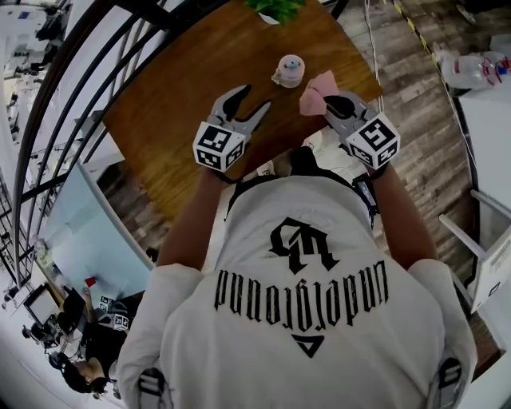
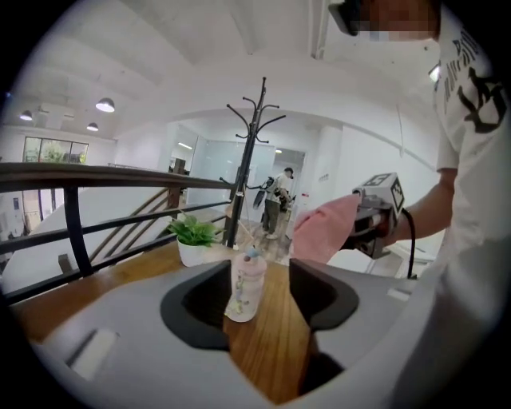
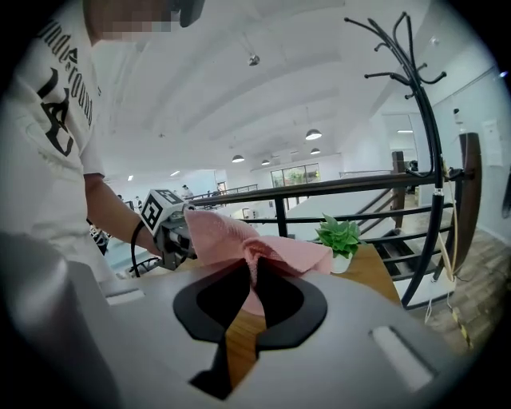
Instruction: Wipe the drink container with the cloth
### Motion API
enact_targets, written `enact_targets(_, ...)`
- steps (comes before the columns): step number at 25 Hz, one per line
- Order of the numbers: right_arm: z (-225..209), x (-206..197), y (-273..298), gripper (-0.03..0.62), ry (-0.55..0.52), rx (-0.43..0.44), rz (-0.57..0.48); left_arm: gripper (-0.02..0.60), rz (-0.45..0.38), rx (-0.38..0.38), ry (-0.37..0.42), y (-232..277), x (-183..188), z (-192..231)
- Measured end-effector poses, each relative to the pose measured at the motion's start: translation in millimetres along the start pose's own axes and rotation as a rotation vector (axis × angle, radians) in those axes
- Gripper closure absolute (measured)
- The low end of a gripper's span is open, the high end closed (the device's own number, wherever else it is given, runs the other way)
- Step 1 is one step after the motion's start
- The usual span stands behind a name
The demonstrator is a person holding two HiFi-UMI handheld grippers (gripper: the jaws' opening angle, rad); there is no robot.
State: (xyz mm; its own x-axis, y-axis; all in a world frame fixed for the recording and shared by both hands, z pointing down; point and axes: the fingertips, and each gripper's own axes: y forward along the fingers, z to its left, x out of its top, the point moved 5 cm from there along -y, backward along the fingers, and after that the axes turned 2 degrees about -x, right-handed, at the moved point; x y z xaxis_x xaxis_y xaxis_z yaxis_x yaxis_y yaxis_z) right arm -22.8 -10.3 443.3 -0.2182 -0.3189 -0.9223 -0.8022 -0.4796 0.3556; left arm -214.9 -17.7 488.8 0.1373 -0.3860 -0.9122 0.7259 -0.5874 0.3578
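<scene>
A person stands at a wooden surface (image 1: 176, 104) with a claw in each hand. The right claw (image 1: 330, 104) is clenched on a crumpled pink cloth (image 1: 315, 89), held above the surface just to the right of a small pale drink bottle (image 1: 289, 70). The bottle stands upright on the surface, near a potted plant (image 1: 275, 8). The left claw (image 1: 254, 97) is released, its jaws apart and empty, pointing at the bottle but short of it.
</scene>
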Motion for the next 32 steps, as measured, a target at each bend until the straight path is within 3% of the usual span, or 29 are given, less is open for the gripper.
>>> enact_targets(5,55.1,4.5,1.3,0.566,-0.003,-0.082,-0.034,0.444,-0.074,-0.051,0.046,-47.5,14.1,-11.2)
enact_targets(10,93.3,11.2,-25.7,0.566,0.006,-0.166,-0.071,0.518,-0.135,-0.107,0.085,-78.1,31.9,-40.4)
enact_targets(17,114.3,15.5,-82.5,0.566,-0.009,-0.202,-0.121,0.532,-0.167,-0.141,0.105,-95.5,40.3,-97.4)
enact_targets(26,140.4,13.0,-154.6,0.568,-0.049,-0.125,-0.167,0.532,-0.217,-0.051,0.091,-121.2,38.8,-170.8)
enact_targets(32,175.9,-13.0,-222.7,0.568,-0.031,-0.069,-0.174,0.532,-0.229,0.007,0.105,-141.7,22.4,-251.1)
